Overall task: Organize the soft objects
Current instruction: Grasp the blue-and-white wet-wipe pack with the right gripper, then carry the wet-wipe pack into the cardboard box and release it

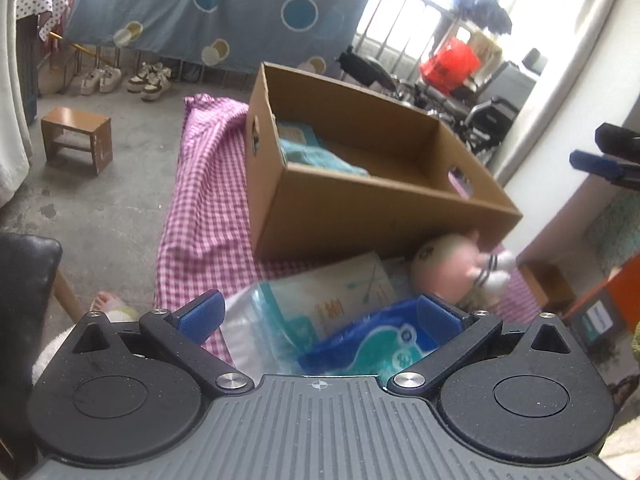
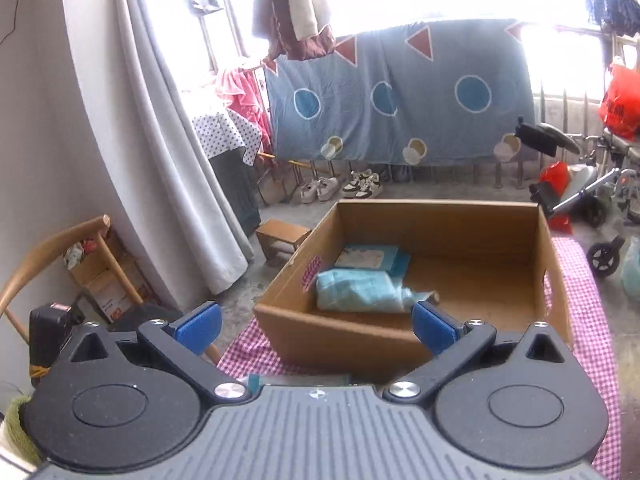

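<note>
Left wrist view: the left gripper (image 1: 320, 314) is spread wide over soft packs (image 1: 320, 304) lying before the cardboard box (image 1: 380, 216), seemingly for collecting; the right gripper (image 2: 316, 326) is held wide apart, empty, facing the box.

No readable text in either view.
The white pack (image 1: 340, 292) in the left wrist view carries orange characters and teal marks, too blurred to read. The blue pack (image 1: 372, 344) beside it shows only pale rounded shapes. The red bag (image 2: 620, 104) in the right wrist view has dark print that cannot be made out, and the pack (image 2: 368, 258) in the box (image 2: 340, 336) has an illegible label.
</note>
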Demonstrator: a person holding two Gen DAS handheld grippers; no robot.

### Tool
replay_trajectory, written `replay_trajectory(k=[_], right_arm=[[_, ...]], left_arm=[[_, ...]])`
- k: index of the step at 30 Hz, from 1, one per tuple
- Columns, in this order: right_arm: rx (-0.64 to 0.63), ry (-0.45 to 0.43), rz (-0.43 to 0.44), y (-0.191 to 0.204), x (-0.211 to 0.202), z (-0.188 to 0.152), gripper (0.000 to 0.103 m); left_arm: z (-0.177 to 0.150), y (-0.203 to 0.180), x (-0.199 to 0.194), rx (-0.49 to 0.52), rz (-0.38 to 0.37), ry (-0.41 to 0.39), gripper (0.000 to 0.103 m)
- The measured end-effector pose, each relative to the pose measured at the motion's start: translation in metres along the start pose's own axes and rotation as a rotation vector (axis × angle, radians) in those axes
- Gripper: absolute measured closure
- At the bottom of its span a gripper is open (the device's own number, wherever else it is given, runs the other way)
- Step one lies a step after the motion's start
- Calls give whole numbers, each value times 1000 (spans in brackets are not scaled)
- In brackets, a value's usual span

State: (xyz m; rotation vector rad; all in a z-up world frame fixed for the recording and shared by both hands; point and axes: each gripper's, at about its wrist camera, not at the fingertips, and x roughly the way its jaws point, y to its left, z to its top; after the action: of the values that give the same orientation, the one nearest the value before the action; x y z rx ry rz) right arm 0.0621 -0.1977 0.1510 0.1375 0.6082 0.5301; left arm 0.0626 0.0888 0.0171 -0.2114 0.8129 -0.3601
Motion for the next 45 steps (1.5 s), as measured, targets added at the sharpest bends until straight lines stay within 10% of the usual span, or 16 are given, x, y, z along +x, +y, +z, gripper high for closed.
replay_trajectory(k=[4,11,18,29,45], right_arm=[[45,142,11,2,31,-46,0],[218,372,1,-9,81,-100,34],[242,417,-36,-18,102,-104,37],[277,457,-6,-19,123,-110,43],[285,396,66,7,99,-106,54]], left_arm=[[-18,-18,29,114,35,179,0],[-42,-17,52,74,-42,304,6],[-40,-18,60,52,-115,321,21],[-35,-28,81,55,-149,357,16],[-27,-37,36,111,-105,213,17]])
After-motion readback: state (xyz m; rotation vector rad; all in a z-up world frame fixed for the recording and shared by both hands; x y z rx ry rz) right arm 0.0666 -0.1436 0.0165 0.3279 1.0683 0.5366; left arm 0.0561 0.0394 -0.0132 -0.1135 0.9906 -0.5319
